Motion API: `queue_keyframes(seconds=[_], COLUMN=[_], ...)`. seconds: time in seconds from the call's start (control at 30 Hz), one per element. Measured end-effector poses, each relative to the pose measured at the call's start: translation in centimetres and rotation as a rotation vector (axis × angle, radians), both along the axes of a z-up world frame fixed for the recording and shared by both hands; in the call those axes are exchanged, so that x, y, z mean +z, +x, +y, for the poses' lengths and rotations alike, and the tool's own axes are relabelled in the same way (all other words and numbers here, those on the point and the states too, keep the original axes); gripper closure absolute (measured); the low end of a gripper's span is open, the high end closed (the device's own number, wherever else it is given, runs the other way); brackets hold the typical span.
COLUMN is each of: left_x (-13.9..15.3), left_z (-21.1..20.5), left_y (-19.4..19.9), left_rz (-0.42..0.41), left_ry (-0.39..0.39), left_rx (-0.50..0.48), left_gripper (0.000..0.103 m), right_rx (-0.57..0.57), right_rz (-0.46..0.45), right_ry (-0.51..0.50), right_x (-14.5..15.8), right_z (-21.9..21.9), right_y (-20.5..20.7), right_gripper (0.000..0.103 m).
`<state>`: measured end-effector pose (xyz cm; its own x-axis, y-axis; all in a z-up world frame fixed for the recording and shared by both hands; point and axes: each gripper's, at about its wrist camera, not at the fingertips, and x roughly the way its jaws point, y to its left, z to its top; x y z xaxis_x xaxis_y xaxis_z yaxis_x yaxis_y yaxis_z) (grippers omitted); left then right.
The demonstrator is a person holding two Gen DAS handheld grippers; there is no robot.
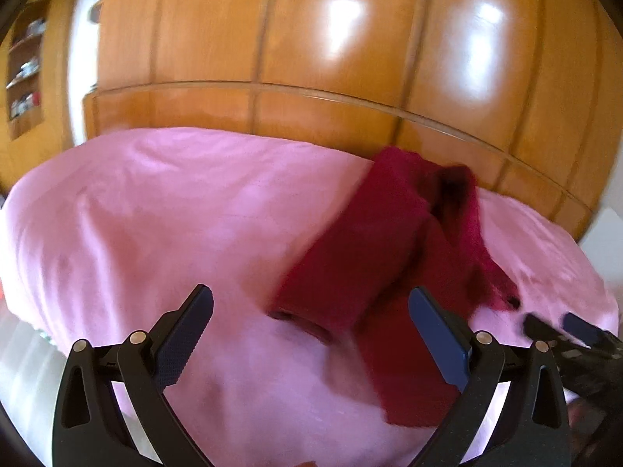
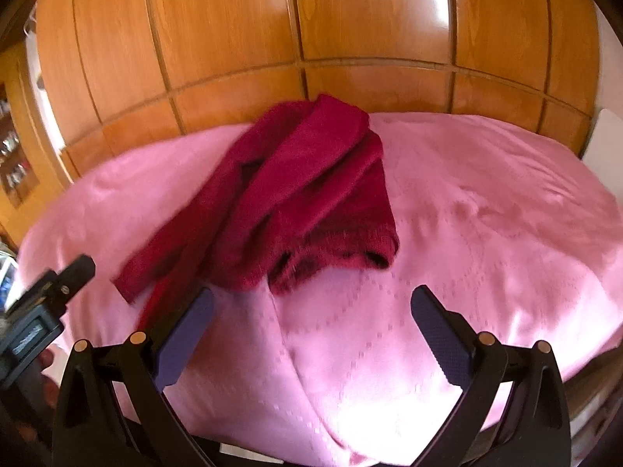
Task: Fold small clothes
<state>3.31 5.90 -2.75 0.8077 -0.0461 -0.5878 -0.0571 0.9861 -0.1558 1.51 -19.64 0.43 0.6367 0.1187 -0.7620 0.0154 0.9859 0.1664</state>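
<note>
Dark red knitted sweater (image 2: 296,194) lay bunched near pink bedspread's (image 2: 486,233) far edge; left gripper (image 1: 311,330) and right gripper (image 2: 311,330) both spread, empty, likely staging a grab.

Both pictures are a bit blurry. The red sweater (image 1: 393,257) looks smeared in the left wrist view, so its knit and its edges are hard to see. The right finger of the left gripper (image 1: 311,330) hides the sweater's low corner. The right gripper (image 1: 560,329) peeks in at the side, fuzzy and partly cut off, so its gap is hard to read there. In the right wrist view, one sleeve goes behind the right gripper's left finger (image 2: 187,334). The shelf (image 1: 25,66) holds tiny things too small to tell. The pink bed cover (image 2: 486,233) runs past the bottom edge.
</note>
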Motion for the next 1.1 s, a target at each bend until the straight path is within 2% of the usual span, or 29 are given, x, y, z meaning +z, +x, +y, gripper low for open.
queue_keyframes(seconds=[0.07, 0.1, 0.23, 0.3, 0.4, 0.47, 0.53, 0.57, 0.63, 0.7, 0.8, 0.87, 0.9, 0.93, 0.97, 1.0, 1.03, 1.1], left_x=[-0.1, -0.3, -1.2, -1.6, -1.9, -2.2, -2.5, -2.5, -2.7, -3.1, -3.7, -4.1, -4.2, -4.3, -4.3, -4.4, -4.4, -4.4], left_z=[1.9, 2.7, 6.3, 7.2, 7.5, 7.6, 7.8, 8.0, 8.4, 9.1, 10.0, 10.7, 10.8, 11.1, 11.2, 11.4, 11.5, 11.6], left_y=[0.8, 1.2, 2.1, 2.5, 3.0, 3.1, 3.2, 3.2, 3.4, 3.7, 4.1, 4.3, 4.2, 4.2, 4.2, 4.2, 4.3, 4.3], left_rz=[0.022, 0.037, 0.084, 0.102, 0.106, 0.11, 0.115, 0.116, 0.12, 0.128, 0.142, 0.154, 0.158, 0.161, 0.163, 0.164, 0.164, 0.167], left_ry=[-0.006, -0.016, -0.136, -0.155, -0.122, -0.123, -0.125, -0.123, -0.123, -0.132, -0.145, -0.159, -0.162, -0.165, -0.166, -0.166, -0.165, -0.154], left_rx=[0.046, 0.066, 0.128, 0.137, 0.13, 0.122, 0.114, 0.117, 0.122, 0.135, 0.16, 0.181, 0.189, 0.196, 0.201, 0.205, 0.207, 0.208], left_gripper=[0.003, 0.003, 0.003, 0.003, 0.003, 0.003, 0.003, 0.003, 0.003, 0.003, 0.003, 0.003, 0.003, 0.003, 0.003, 0.003, 0.003, 0.003], right_rx=[0.026, 0.035, 0.085, 0.124, 0.186, 0.198, 0.222, 0.244, 0.349, 0.461, 0.657, 0.726, 0.748, 0.765, 0.791, 0.802, 0.805, 0.797], right_rz=[-0.026, -0.036, -0.027, -0.012, -0.016, 0.034, 0.091, 0.106, 0.151, 0.166, 0.184, 0.204, 0.214, 0.228, 0.264, 0.287, 0.282, 0.252], right_ry=[0.036, 0.052, 0.108, 0.13, 0.081, 0.084, 0.133, 0.142, 0.165, 0.118, 0.035, -0.025, -0.068, -0.094, -0.114, -0.132, -0.164, -0.16], right_x=[1.1, 1.7, 2.9, 3.0, 2.9, 2.0, 1.1, 0.9, 0.3, -0.3, -1.8, -3.5, -4.4, -5.2, -6.6, -7.4, -8.2, -7.4], right_z=[-0.4, -0.5, 0.3, 1.6, 4.5, 6.0, 7.6, 8.3, 10.6, 13.1, 16.9, 19.0, 20.0, 20.6, 21.5, 21.9, 22.3, 22.2], right_y=[1.1, 1.7, 4.6, 6.3, 9.3, 11.7, 13.5, 14.0, 14.1, 13.3, 11.7, 11.1, 10.9, 10.8, 11.0, 11.1, 11.1, 11.2], right_gripper=[0.008, 0.015, 0.036, 0.039, 0.039, 0.039, 0.049, 0.049, 0.05, 0.049, 0.017, 0.017, 0.021, 0.037, 0.046, 0.062, 0.073, 0.092])
